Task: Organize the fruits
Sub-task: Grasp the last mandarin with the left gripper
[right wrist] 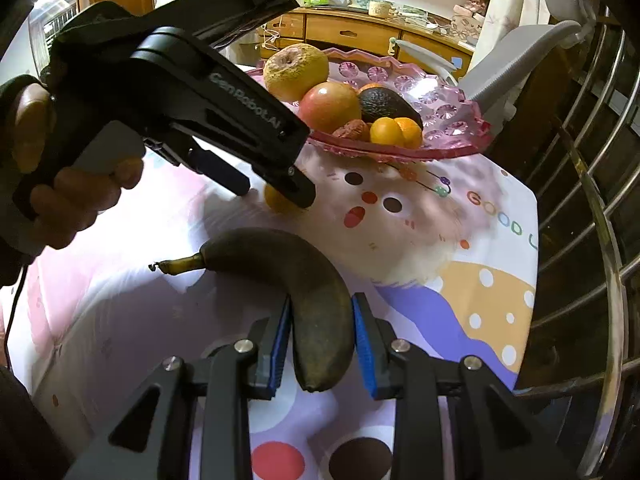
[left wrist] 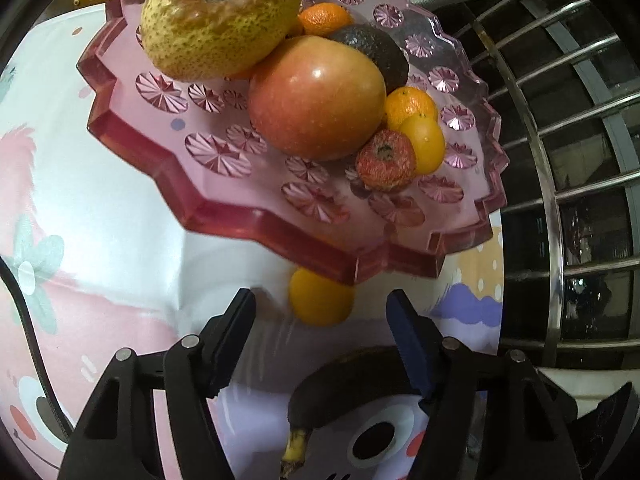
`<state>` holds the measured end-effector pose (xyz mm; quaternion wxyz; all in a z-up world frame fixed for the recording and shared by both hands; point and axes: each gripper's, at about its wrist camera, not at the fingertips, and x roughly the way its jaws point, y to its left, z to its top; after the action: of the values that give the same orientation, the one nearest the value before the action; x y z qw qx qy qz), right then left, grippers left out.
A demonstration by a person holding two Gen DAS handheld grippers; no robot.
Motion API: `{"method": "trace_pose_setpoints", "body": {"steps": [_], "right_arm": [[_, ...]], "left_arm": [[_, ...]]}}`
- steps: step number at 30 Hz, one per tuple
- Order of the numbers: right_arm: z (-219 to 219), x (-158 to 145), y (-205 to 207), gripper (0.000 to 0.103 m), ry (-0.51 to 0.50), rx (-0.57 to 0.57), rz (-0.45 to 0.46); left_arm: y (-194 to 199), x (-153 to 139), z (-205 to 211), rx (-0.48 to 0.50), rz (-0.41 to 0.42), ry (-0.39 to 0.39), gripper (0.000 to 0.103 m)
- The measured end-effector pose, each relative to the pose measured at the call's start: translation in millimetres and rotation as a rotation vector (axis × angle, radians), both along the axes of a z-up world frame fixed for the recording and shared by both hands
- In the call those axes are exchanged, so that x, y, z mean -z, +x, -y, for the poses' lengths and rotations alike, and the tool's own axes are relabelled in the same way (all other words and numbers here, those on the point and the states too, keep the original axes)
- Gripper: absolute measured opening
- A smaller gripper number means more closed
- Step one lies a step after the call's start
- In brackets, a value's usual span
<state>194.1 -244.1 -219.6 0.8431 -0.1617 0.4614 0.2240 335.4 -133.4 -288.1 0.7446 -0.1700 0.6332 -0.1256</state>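
Right tool (right wrist: 320,342): both blue pads pressed against the lower end of a blackened banana (right wrist: 298,292), pinching it. The banana curves away from the tool, its stem pointing left, its body lying on the patterned cloth (right wrist: 460,240) of the bench.

Left tool (left wrist: 320,322): fingers spread, nothing between the pads. A small orange (left wrist: 320,298) lies on the cloth just ahead of the gap, partly under the rim of the pink dish (left wrist: 224,216). In the right wrist view the left tool's 2 fingertips stand on either side of this orange; contact cannot be told. A person's hand (right wrist: 80,196) grips the left tool's handle.

Pink dish: stands beyond both tools, near the bench's far right corner. It carries 1 speckled pear (left wrist: 216,16), 1 red apple (left wrist: 316,96), 1 dark avocado (left wrist: 372,48), 3 small oranges and 1 wrinkled red fruit (left wrist: 386,160), all touching in a cluster.

A metal railing (left wrist: 560,160) runs beside the bench's right edge.
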Motion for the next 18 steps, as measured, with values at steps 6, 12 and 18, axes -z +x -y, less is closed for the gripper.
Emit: {"method": "trace_pose_setpoints", "body": {"steps": [6,12,18], "right_arm": [[5,0,-3,0.030,0.004,0.010,-0.008],[8,-6,-3,0.030,0.010,0.017,-0.003],[6,-18,-6,0.029,-0.007,-0.005,0.030]], "left_arm": [[3,1,-4,-0.027,0.001,0.010,0.036],[0,-1,-11,-0.059,0.001,-0.012,0.029],[-11,-22,-22,-0.080,0.030,-0.035,0.029]]}}
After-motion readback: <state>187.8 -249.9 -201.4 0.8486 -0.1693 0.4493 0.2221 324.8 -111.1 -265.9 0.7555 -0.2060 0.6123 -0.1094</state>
